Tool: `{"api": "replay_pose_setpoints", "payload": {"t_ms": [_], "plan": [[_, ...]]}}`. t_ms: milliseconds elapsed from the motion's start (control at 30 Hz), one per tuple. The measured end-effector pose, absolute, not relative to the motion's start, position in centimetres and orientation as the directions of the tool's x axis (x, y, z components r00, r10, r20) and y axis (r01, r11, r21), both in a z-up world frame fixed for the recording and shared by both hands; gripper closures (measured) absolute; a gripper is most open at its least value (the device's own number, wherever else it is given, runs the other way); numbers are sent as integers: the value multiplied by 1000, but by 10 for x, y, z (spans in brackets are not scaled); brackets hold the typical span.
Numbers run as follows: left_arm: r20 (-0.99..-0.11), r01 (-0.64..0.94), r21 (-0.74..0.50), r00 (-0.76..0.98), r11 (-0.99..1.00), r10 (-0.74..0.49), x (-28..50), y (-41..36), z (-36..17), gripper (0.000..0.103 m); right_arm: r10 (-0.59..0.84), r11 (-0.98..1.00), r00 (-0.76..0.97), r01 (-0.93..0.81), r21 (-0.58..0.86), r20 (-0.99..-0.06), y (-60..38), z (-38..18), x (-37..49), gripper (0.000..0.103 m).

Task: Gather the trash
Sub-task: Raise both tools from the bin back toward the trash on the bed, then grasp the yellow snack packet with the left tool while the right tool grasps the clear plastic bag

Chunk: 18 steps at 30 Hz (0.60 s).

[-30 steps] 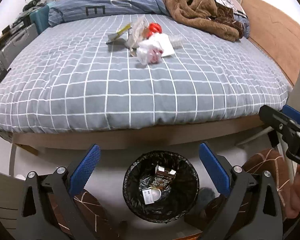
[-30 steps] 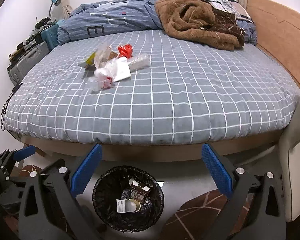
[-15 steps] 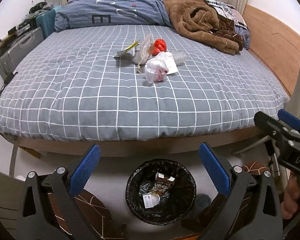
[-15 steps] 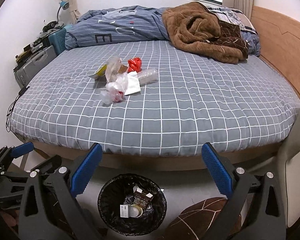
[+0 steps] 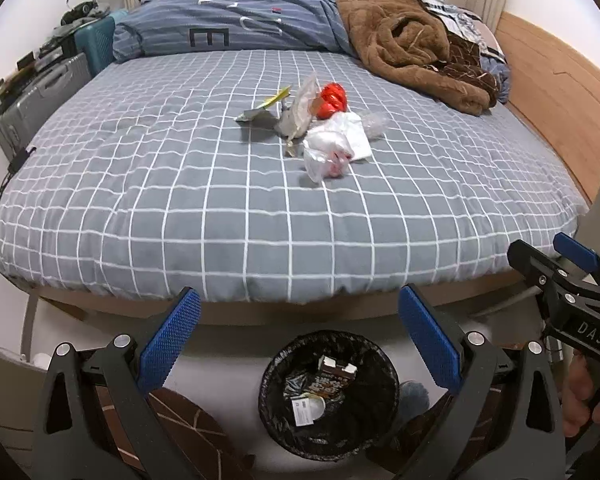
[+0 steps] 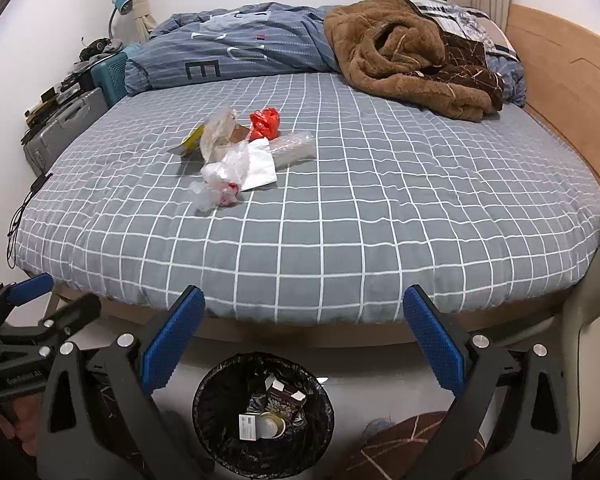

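Hovering wide open and empty: left hand-held gripper point(image 5: 298, 336), right hand-held gripper point(image 6: 304, 336), both above the round black-lined trash bin point(image 5: 329, 394) on the floor. Reaching across the grey checked bed point(image 5: 220, 200), best taking the nearest crumpled clear plastic bag point(image 5: 326, 154) first. Counting one bin, roughly six loose scraps, including one red wrapper point(image 5: 332, 99).

Brown blanket point(image 5: 412, 52) heaped beside blue duvet point(image 5: 236, 28); suitcases point(image 5: 40, 100) left.

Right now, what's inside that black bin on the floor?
The black bin holds a brown carton, a white labelled box and a round lid. Anything beneath them is hidden by the dark liner.
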<state>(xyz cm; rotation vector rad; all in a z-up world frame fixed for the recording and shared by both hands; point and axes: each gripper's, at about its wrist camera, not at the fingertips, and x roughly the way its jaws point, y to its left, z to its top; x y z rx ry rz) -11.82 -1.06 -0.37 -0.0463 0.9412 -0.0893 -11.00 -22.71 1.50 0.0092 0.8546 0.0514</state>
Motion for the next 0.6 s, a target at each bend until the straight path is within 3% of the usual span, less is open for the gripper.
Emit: {"api": "replay_pose_setpoints", "payload": {"t_ms": [600], "plan": [[-800,2,-13,599,1000,-12,22,19,-15,6,108,991,633,-129,33,-767,-200,5,9,7]]}}
